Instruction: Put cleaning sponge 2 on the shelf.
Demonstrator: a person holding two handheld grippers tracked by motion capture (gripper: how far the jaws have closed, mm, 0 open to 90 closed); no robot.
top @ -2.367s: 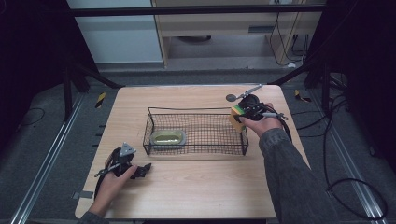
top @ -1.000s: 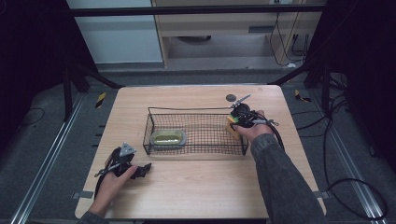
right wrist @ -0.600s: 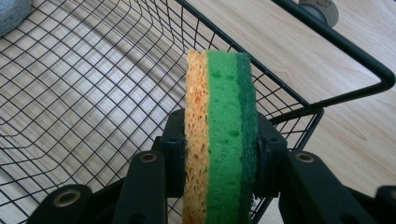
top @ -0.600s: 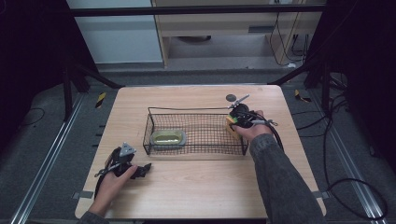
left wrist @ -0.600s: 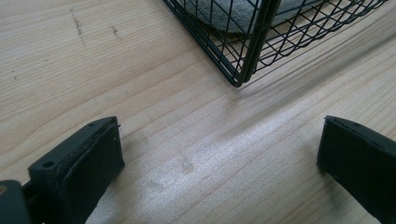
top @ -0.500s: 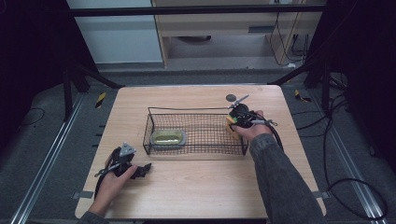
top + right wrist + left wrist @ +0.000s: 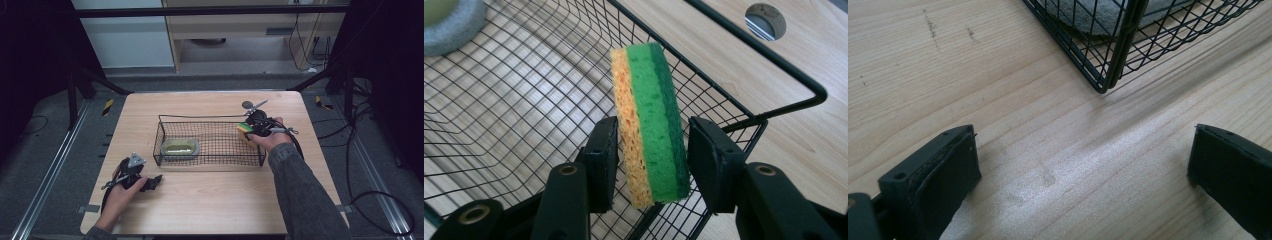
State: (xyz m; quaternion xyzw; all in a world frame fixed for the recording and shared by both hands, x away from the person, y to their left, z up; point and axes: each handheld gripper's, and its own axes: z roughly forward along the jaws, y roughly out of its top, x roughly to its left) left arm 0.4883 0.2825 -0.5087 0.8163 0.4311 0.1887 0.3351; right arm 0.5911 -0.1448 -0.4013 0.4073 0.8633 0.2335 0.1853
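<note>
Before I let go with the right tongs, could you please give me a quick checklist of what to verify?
1. Sponge between the right tongs: ok, upright between the pads, though the tongs have just been opening slightly.
2. Sponge over the basket: ok, near its right-end corner.
3. Landing spot free: ok, the dish sits at the other end.
4. Left tongs out of the way: ok, open, on the table outside the basket.
5. Drop height: cannot tell.
</note>
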